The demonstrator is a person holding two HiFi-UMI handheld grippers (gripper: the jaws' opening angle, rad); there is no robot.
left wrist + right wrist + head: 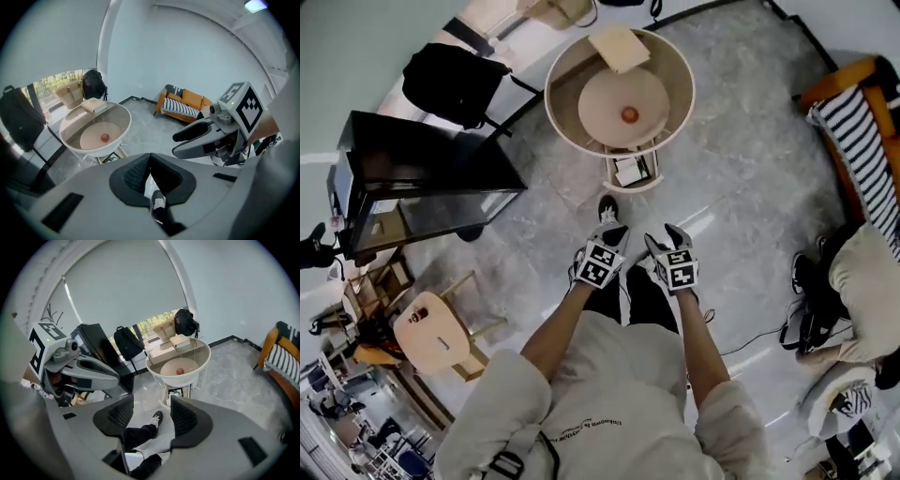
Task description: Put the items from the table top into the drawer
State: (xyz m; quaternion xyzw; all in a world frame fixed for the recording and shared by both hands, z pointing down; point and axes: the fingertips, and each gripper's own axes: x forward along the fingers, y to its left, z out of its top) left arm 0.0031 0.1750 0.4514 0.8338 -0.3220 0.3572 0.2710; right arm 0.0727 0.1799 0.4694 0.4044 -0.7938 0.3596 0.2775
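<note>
A round cream table (553,111) stands ahead on the grey floor. A tan flat box (620,47) lies on its glass top, and a small red ball (630,114) shows on the round shelf below. Under it is a small white drawer unit (630,172). Both grippers are held at waist height, well short of the table. My left gripper (613,234) is shut with nothing in it, its pads meeting (150,157). My right gripper (669,240) stands open and empty (152,416). The table (101,151), ball (105,137) and box (93,105) also show in the left gripper view.
A black glass cabinet (412,178) stands at the left with a black backpack (450,80) behind it. An orange sofa with a striped cushion (853,122) is at the right. A wooden stool (431,333) sits at the lower left. Shoes and bags (811,309) lie at the right.
</note>
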